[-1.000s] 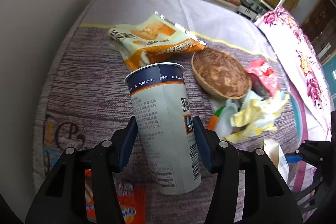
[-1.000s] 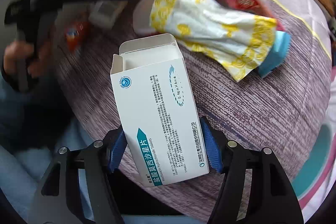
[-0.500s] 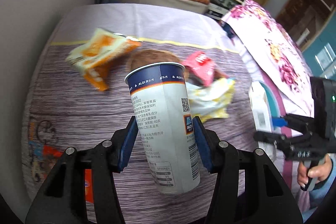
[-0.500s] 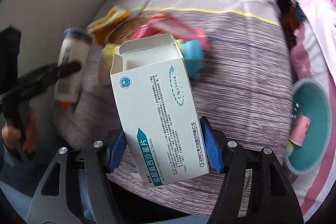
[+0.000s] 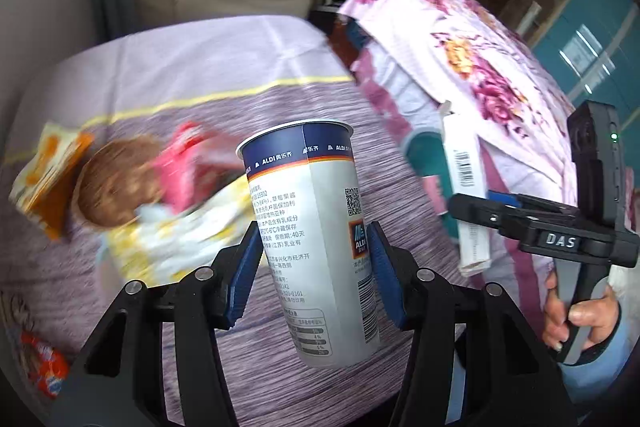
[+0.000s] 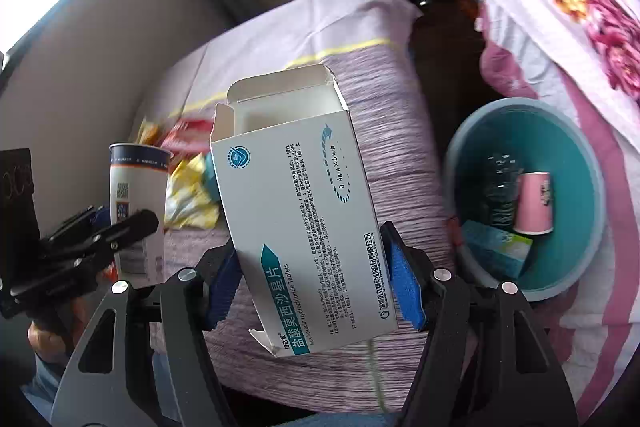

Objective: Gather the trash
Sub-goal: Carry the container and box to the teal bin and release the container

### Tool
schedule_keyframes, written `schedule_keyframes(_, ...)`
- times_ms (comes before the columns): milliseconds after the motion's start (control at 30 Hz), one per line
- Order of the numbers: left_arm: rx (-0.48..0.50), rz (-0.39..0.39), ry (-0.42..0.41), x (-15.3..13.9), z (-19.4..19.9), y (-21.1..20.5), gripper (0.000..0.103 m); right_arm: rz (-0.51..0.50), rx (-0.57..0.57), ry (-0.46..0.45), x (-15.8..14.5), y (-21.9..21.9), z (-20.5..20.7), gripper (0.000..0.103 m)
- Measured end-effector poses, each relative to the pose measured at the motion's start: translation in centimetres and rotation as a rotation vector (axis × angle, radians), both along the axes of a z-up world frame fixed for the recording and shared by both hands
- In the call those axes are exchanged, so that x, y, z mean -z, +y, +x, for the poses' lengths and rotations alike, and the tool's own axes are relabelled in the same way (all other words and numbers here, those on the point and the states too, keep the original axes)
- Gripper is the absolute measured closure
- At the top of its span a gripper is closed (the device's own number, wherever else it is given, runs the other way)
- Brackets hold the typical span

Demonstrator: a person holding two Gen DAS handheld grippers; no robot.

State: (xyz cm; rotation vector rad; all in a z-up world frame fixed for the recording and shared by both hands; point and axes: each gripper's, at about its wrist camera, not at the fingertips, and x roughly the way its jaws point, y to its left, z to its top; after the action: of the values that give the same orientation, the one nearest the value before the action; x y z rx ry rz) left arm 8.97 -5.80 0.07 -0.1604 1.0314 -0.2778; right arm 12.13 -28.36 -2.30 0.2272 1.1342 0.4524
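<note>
in my left hand-held gripper (image 5: 316, 269) i grasp a tall paper cup (image 5: 312, 227) with a dark blue rim band; the blue pads press on its two sides and it hangs in the air above the purple striped bed (image 5: 200, 75). my right hand-held gripper (image 6: 310, 277) is clenched on an open white medicine box (image 6: 296, 219), also in the air. behind the cup, blurred wrappers (image 5: 172, 223) lie on the bed. to the right of the box stands a teal bin (image 6: 592, 163) with a pink cup (image 6: 534, 203) inside.
</note>
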Motion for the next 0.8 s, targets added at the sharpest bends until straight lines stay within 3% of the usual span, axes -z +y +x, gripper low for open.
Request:
schedule_keyframes(433,0.226,0.027,0.023,0.8,5.7,-12.8,0.049,0.061,0.297,-0.03,0.5,-12.9,1.9,0.04)
schedule_keyframes(800,0.311,0.05,0.102,4.4,8.7,-19.5,0.051,0.054,0.403,0.003,2.9,-17.7,2.6,0.04)
